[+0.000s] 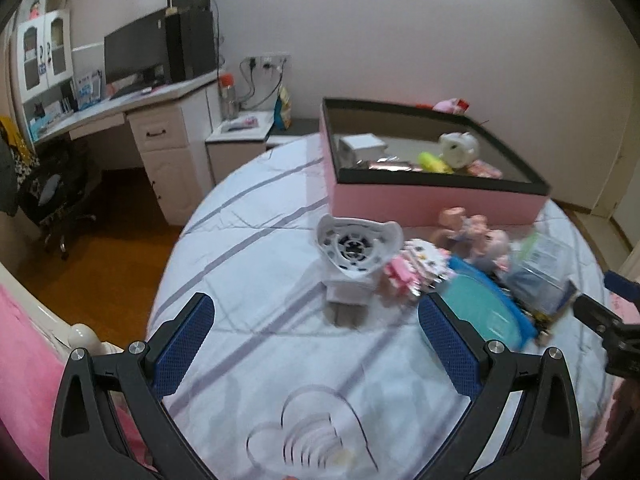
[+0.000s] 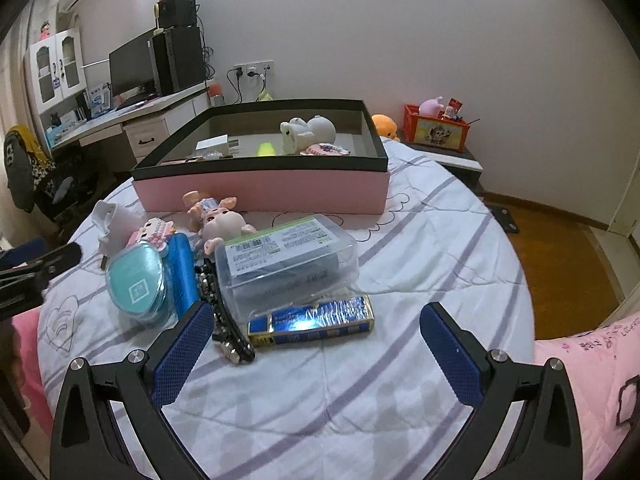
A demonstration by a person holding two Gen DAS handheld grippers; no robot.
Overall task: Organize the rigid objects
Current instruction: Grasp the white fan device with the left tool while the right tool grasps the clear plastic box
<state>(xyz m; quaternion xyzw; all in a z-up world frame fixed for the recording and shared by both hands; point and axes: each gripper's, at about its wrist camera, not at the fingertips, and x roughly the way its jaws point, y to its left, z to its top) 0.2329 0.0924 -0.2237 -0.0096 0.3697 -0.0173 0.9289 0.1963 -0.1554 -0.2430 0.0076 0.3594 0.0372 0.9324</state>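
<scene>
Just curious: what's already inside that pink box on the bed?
Inside the pink box: a white figurine, a white carton, something yellow-green, a flat patterned piece. The near wall hides the floor's front.

Plain pale wall (image 2: 460, 40), orange-brown wooden floor (image 1: 104, 248), white desk (image 1: 160, 120) with dark monitor (image 1: 134, 46), striped bedspread (image 2: 400, 380)

Left wrist view is motion-blurred, so the pink plastic piglet doll (image 1: 472, 232) is mush (can't read details), and the clear plastic lidded box (image 1: 540, 264) label's unreadable tbh.

Both tongs (image 1: 316, 344) (image 2: 316, 348): black frames, blue textured pads, silver screws.
</scene>
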